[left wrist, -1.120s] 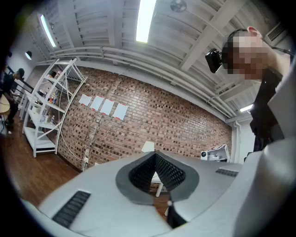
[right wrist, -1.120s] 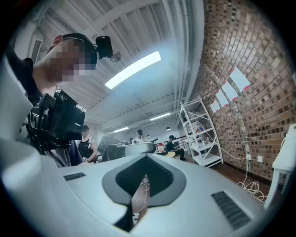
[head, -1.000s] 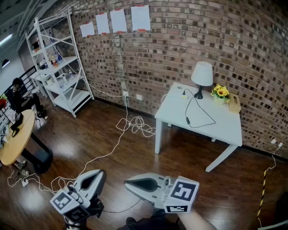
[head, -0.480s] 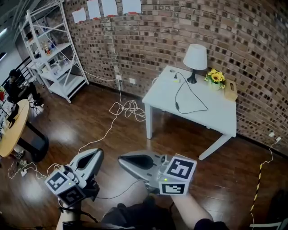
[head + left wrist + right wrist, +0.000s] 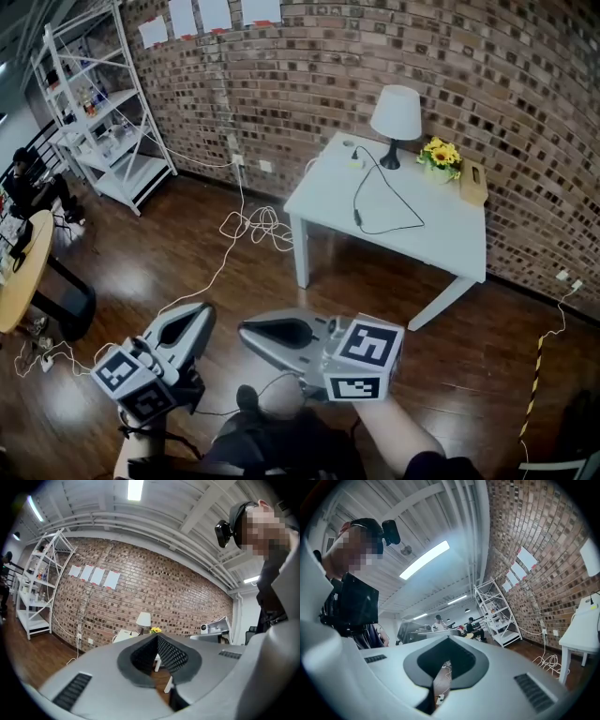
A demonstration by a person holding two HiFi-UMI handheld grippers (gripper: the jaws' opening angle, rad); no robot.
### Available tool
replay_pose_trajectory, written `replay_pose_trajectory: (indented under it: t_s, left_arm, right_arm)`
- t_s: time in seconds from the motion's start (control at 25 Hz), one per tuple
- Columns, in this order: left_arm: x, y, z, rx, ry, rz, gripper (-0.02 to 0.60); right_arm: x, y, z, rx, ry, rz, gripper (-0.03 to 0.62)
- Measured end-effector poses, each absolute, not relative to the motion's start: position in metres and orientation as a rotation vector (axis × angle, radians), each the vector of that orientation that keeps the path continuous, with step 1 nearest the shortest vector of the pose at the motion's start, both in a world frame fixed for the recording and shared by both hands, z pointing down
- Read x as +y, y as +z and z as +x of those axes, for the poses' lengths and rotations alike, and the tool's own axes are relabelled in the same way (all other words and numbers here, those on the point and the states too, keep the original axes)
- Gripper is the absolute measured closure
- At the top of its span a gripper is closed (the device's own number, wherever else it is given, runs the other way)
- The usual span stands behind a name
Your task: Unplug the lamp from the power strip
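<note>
Two things matter here: the lamp (image 5: 396,117) stands at the back of the white table (image 5: 441,246) by the brick wall. Its black cord (image 5: 357,216) loops over the tabletop to the power strip (image 5: 353,161) at the far left corner, and it looks plugged in as far as I can tell. Yellow flowers (image 5: 439,154) sit just beside the lamp.

Both grippers hang low over the wood floor (image 5: 469,361), well apart from the table. My guess is that's because the reach hasn't begun yet. The left gripper (image 5: 201,310) has its jaws pressed together on nothing. Same for the right gripper (image 5: 246,330), tips meeting and empty.
</note>
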State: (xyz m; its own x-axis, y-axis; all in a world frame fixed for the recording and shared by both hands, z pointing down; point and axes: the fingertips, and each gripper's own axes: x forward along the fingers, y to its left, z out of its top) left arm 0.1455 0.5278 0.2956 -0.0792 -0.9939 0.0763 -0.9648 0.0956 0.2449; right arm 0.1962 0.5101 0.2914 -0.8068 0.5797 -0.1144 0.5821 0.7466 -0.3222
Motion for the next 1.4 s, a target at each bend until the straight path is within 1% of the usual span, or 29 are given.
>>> replay_pose_trajectory:
  t_s: [0.28,0.44,0.6,0.76,0.92,1.08,1.28,1.4]
  left_arm:
    - [0.514,0.298,0.115,-2.119,-0.297,1.960,0.572]
    - [0.509,0.295,0.088,-2.084,-0.299,2.035,0.572]
    - [0.512,0.290,0.052,-2.066,-0.307,2.111,0.572]
    - [0.521,0.289,0.010,-2.047,-0.242,2.142,0.572]
    - [0.538,0.266,-0.039,-2.070,-0.344,2.219,0.572]
    - [0.540,0.263,-0.073,-2.125,-0.226,2.248,0.572]
    - [0.545,0.278,-0.106,-2.060,-0.251,2.259,0.572]
    - [0.540,0.282,-0.114,-2.042,-0.227,2.276,0.573]
  right_arm:
    - [0.504,0.300,0.172,2.988,-0.519,0.920,0.596]
    - [0.506,0.296,0.141,3.020,-0.481,0.905,0.595]
    - [0.519,0.295,0.099,3.043,-0.430,0.886,0.595]
    - [0.534,0.300,0.059,3.104,-0.324,0.877,0.595]
    - [0.553,0.303,0.028,3.130,-0.236,0.935,0.595]
    - [0.546,0.297,-0.008,3.141,-0.257,0.799,0.595]
    - [0.543,0.297,-0.040,3.178,-0.218,0.690,0.595]
    - [0.537,0.293,-0.051,3.184,-0.222,0.642,0.595]
